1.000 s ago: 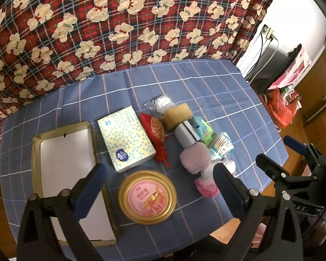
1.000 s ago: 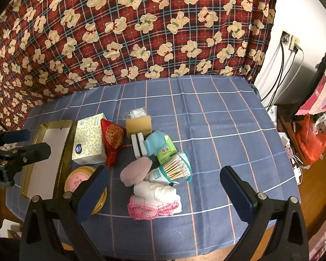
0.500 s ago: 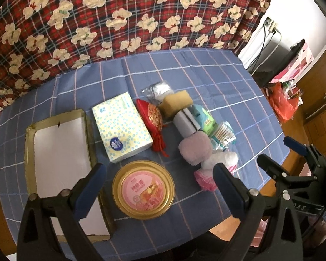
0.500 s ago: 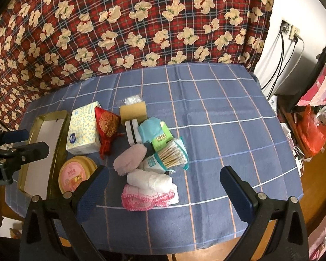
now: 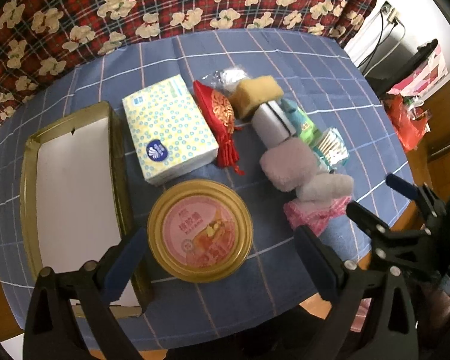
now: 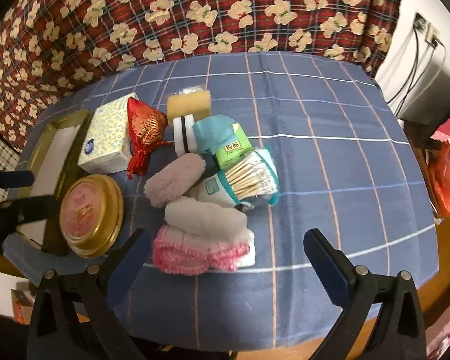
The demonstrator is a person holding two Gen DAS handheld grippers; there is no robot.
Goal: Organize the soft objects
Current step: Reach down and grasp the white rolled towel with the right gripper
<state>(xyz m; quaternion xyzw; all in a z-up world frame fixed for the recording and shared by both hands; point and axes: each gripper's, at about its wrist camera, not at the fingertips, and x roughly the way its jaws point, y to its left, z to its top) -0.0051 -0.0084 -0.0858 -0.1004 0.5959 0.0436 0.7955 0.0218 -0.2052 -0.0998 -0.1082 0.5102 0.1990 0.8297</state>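
A pile of soft things lies mid-table: a yellow sponge [image 6: 189,105], a red tasselled pouch [image 6: 145,129], a grey-pink puff [image 6: 174,180], a rolled white cloth [image 6: 207,216] and a pink-trimmed cloth [image 6: 195,255]. My right gripper [image 6: 226,237] is open, just in front of the pink-trimmed cloth and holding nothing. My left gripper [image 5: 219,240] is open over the round gold tin [image 5: 199,231], also holding nothing. The puff [image 5: 288,165] and pink-trimmed cloth [image 5: 315,213] lie to its right.
A gold tray [image 5: 27,180] with a white floor sits at the left, a tissue pack [image 5: 168,132] beside it. Cotton swabs [image 6: 252,174] and a green packet [image 6: 232,150] rest in the pile. The blue checked tablecloth [image 6: 330,165] spreads to the right; the table's front edge is near.
Both grippers have moved closer to the table, so the objects look larger. Nothing on the table has shifted and both grippers stayed open.
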